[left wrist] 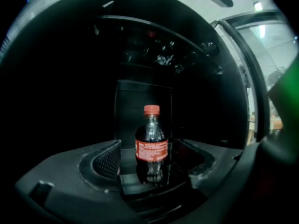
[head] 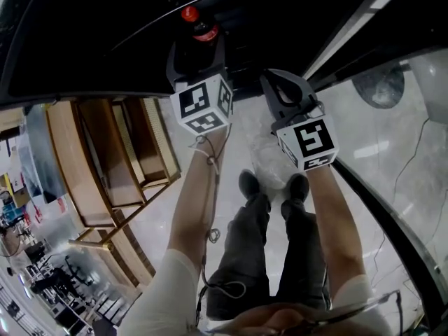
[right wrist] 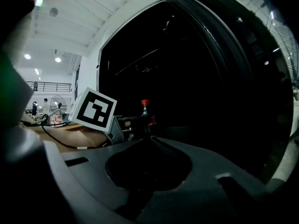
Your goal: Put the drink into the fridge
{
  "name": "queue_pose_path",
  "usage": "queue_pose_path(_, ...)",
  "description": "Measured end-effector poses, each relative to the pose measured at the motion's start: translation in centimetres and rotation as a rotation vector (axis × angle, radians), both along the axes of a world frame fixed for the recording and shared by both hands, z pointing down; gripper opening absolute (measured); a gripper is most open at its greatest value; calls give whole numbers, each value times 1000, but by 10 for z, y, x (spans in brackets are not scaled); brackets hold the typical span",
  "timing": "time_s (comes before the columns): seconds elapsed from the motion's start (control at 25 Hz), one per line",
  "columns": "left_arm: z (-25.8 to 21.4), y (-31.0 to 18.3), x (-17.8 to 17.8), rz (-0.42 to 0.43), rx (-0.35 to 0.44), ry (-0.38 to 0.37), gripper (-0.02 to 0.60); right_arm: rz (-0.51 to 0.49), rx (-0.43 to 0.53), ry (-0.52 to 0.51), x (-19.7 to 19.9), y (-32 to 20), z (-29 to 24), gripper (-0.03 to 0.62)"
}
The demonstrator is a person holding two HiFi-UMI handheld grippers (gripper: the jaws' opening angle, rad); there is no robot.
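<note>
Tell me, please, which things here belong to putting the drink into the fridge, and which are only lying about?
For the job:
- cola bottle, standing upright in the fridge
- left gripper, jaws open either side of the bottle

Just lying about:
- wooden shelving
- fan
- right gripper, shut, empty

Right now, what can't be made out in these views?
Fridge inside: left gripper view, too dark for shelves.
Bottle body: head view, hidden behind left gripper.
Label print: left gripper view, too small.
Bottle base: right gripper view, left gripper covers it.
</note>
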State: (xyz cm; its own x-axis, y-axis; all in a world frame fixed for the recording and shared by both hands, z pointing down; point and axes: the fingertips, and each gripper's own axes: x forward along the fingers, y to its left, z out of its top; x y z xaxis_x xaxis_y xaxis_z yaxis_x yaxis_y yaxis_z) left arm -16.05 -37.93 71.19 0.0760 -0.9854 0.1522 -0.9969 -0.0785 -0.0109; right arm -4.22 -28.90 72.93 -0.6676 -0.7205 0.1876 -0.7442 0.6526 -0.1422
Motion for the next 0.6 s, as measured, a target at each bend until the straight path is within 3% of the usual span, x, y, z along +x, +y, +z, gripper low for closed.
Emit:
queue_pose_path(0.36, -40, 65, 12, 4, -38, 3, 351, 3, -28, -7, 8, 37, -57, 2)
queue_pose_path(0.6, -89, 104, 22, 8, -38, 10, 275, 2, -37, 12, 11, 57, -109, 2)
